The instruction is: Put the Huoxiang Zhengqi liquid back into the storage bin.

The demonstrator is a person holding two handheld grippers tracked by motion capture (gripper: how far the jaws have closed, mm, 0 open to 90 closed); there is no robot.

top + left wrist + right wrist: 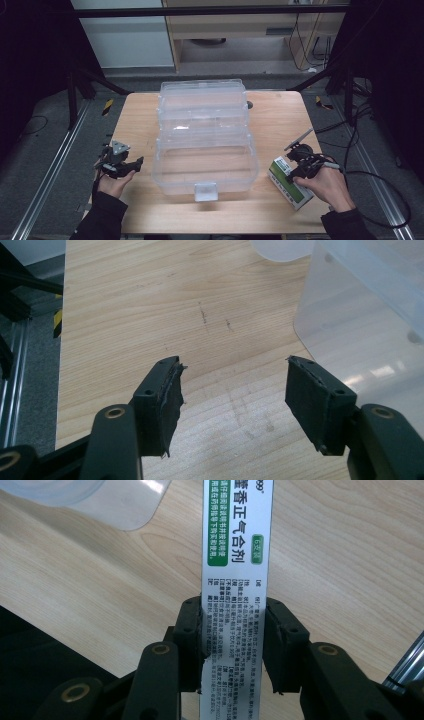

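Medicine box (pixel 235 580), white with a green band and printed text, sits squarely between the jaws of the right gripper (pixel 234 645): in the right gripper view both black pads press flat against its long sides, so this claw is clenched on the carton, which runs straight ahead from the grip and reaches well beyond the fingertips. Under the carton and on either side of the jaws lies the wooden table (pixel 350 560), and ahead of the claw to its left, apart from the carton, is a rounded corner of the clear plastic organiser case (pixel 95 500). From the high view the same medicine box (pixel 289 182) lies low on the table at the near right corner, the right gripper (pixel 300 167) on its far part, and the clear plastic organiser case (pixel 205 140) stands open in stepped tiers well to that claw's left, with bare wood between them. The left gripper (pixel 232 400) is released: its two pads stand wide apart with only bare table (pixel 150 305) between them. Ahead of it and to its right, just beside the right-hand pad but not touching it, rises the translucent wall of the organiser case (pixel 360 330). In the high view the left gripper (pixel 127 166) is near the case's lower left corner.
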